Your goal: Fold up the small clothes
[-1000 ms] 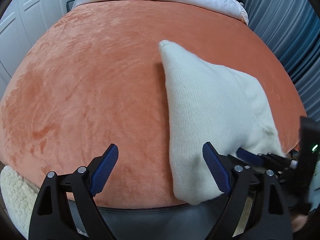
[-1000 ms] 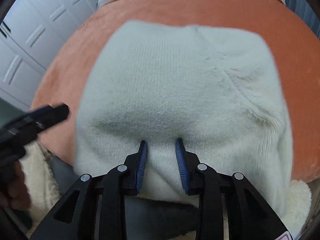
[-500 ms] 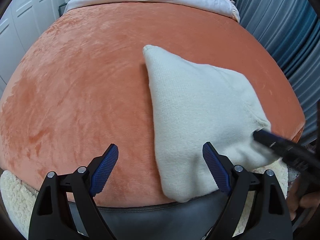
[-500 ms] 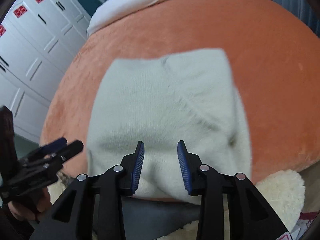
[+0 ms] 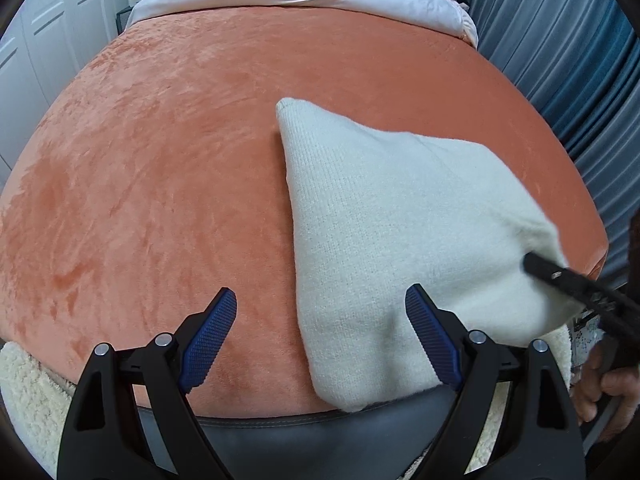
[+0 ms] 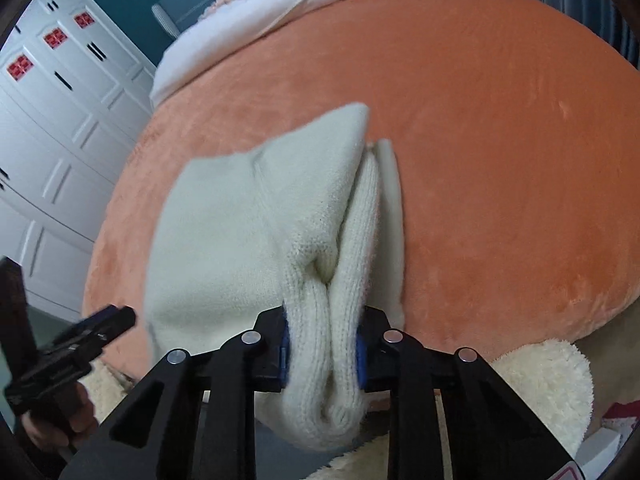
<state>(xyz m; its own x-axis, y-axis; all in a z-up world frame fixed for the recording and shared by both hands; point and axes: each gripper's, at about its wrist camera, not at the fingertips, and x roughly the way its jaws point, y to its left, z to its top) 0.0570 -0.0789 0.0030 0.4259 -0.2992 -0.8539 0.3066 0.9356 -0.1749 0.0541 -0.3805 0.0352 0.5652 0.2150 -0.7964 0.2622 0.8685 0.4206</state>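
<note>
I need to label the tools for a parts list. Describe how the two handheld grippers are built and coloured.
Both match. The left gripper and right gripper each have two black plastic fingers with triangular cut-outs, joined by silver round pins, and ending in blue ribbed pads. No cables or sleeves show. A red-edged white label corner sits at the right gripper's lower edge.

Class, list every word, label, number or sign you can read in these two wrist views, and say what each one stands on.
No text can be read in either view.
Red square signs on the white cupboard doors: patterned, too small and blurred to read.
Red-edged label on the right gripper's black frame: cut off by the picture edge, unreadable.
Cream knitted garment and orange plush bed cover: no label visible.
</note>
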